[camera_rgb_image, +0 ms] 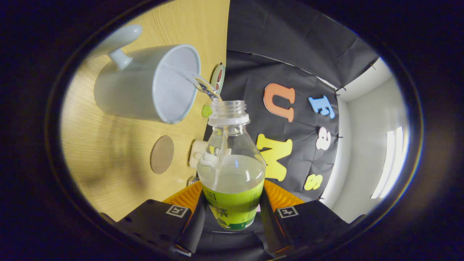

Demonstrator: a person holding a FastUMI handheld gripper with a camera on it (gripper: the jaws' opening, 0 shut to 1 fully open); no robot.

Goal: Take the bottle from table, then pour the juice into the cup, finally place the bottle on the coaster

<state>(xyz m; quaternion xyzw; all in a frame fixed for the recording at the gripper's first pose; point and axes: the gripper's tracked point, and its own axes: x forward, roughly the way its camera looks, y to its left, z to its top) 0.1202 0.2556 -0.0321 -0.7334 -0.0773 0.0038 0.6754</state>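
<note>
Between the hand-held gripper fingers, clamped bottle, pouring into cup

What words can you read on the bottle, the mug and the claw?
Clear plastic bottle with a green label, squeezed between both fingers of the claw: dark print on the label, too blurred to read.
White ceramic mug: no writing on the side that shows.
Round brown coaster: no writing.
Square black-and-white tags on the claw: patterns, not words.
</note>
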